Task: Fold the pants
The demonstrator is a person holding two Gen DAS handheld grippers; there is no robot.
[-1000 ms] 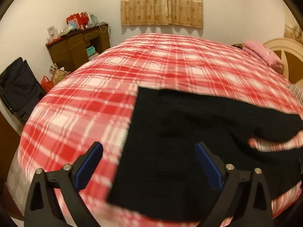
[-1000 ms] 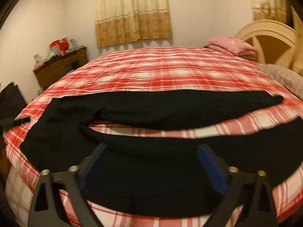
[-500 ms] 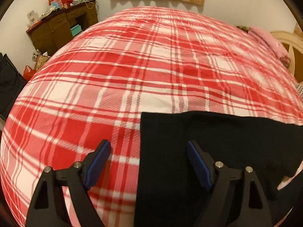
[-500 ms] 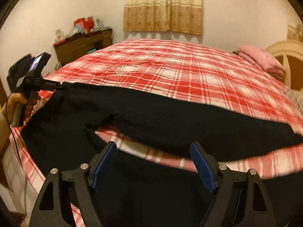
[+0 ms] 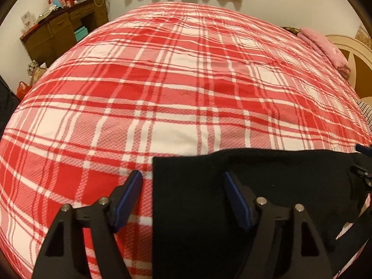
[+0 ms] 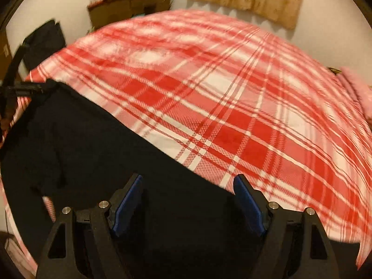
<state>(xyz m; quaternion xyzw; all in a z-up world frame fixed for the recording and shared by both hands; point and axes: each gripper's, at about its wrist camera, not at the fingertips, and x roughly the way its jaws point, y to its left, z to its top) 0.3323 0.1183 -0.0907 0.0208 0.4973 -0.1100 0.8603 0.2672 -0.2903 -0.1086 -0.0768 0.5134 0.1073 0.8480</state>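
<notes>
Spread across the near side of the red-and-white plaid bedspread point(image 5: 186, 88): the black knit pants point(image 5: 232, 197), flat, with the straight waist-end edge toward the near left corner of the bed and the legs trailing off along the near edge to the right. Compared with a second ago, far more plaid in both views and the black cloth pushed low in frame; both tools brought in closer and tipped down over the fabric. Left black two-finger gripper with blue pads point(image 5: 183, 197) now straddling that straight edge, one pad over plaid, the other over black cloth, jaws closing but not yet pressing on anything. Right black two-finger gripper with blue pads point(image 6: 188, 200) wide apart, empty, poised over the far long edge of the pants; view blurred. Likely meaning: the grab for the first fold about to happen, no fold made yet.
</notes>
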